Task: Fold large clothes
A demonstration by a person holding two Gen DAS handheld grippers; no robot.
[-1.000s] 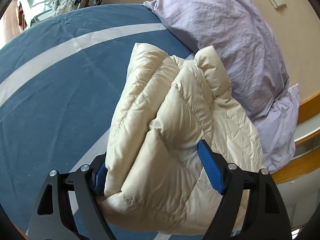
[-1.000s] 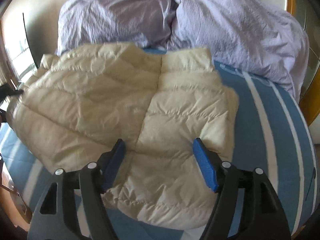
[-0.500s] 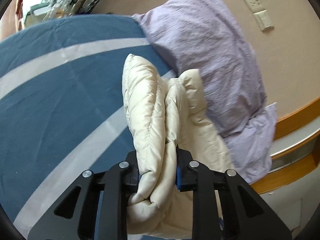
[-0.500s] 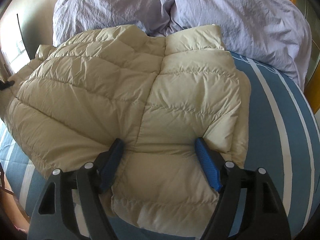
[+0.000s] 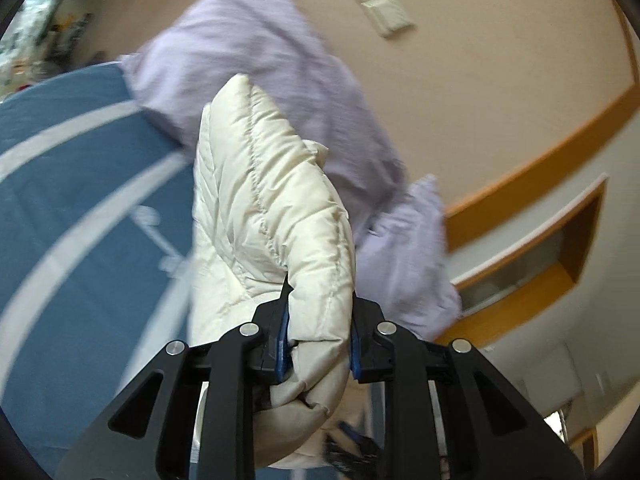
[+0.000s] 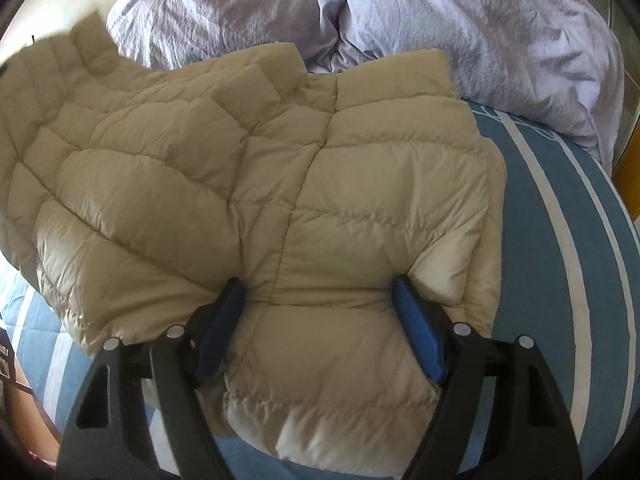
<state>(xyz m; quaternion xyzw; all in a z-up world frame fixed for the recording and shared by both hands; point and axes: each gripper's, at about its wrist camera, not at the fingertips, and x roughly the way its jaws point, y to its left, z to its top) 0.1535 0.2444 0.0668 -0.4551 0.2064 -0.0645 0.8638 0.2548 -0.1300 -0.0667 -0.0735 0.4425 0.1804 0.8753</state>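
Bed (image 6: pixel 560 208): covered in a blue sheet with white stripes; taken as reference. Two lilac pillows (image 6: pixel 460 20) at its head, crumpled, touching each other, leaning against a beige wall (image 5: pixel 500 60). On that wall, above the pillows: a pale switch plate (image 5: pixel 392 16) beside a second plate. Beyond the pillows, to the right in the left wrist view: an orange wooden band (image 5: pixel 540 160) along the wall, and a recessed niche (image 5: pixel 532 260) with orange trim below it. Beyond the bed's far edge, upper left in that view: blurred clutter (image 5: pixel 52 40) in bright daylight.
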